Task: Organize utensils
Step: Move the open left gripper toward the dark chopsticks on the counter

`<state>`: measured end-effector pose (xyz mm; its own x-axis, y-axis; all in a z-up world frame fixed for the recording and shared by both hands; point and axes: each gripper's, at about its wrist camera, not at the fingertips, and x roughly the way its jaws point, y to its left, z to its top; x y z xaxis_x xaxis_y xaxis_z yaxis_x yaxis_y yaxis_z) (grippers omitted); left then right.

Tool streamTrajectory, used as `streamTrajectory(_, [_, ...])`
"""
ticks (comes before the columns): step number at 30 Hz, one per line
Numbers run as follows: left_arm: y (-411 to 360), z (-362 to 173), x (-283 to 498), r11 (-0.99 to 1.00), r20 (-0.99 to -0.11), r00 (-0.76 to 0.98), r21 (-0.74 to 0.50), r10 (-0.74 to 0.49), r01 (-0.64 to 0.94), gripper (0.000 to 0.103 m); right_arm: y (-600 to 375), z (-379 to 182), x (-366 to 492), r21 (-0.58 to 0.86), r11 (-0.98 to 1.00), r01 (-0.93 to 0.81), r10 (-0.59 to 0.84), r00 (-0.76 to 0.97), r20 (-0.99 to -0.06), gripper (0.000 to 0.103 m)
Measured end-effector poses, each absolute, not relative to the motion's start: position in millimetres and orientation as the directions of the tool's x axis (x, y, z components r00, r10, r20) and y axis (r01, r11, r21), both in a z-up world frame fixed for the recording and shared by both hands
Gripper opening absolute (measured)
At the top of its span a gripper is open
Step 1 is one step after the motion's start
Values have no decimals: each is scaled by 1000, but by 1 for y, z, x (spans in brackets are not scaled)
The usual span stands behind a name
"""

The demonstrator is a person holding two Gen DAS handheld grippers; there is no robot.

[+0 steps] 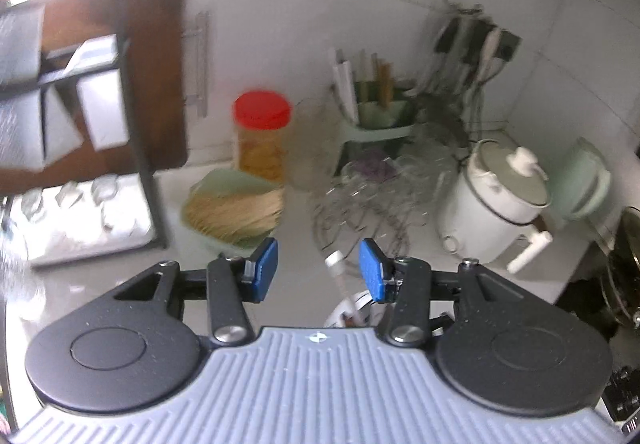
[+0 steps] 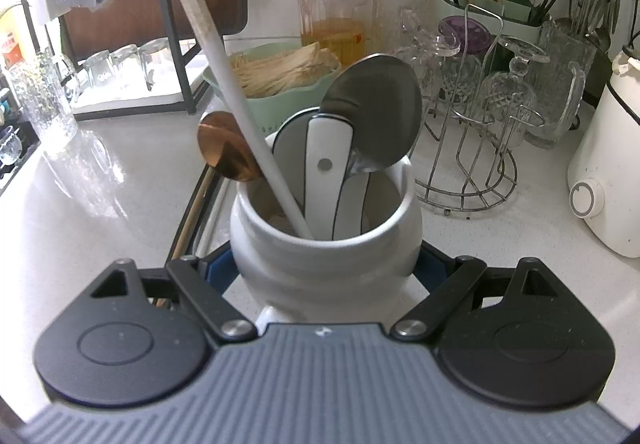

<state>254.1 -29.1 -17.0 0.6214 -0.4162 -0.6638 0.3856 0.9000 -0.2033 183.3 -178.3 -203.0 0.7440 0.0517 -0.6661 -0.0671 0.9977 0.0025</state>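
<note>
Right gripper (image 2: 324, 272): clamped around the white crock (image 2: 324, 240).
Left gripper (image 1: 319, 270): half open, empty.
Utensils: steel ladle (image 2: 374, 116), copper spoon (image 2: 226, 150), white handle (image 2: 256, 132) upright inside the crock.

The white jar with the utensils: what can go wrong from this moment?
1. The long white handle leans far out of the white jar; it may lever out or tip the jar.
2. The right gripper clamps the jar low down, so it may slip.
3. The glassware rack stands close; a swing could hit it.
</note>
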Motion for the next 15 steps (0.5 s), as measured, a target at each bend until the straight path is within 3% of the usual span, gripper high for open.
streamTrajectory(15, [15,-109,271,948,-752,577,-246,-318,202,51,-179,-201,186,6,997,-79,62,726,-685,91])
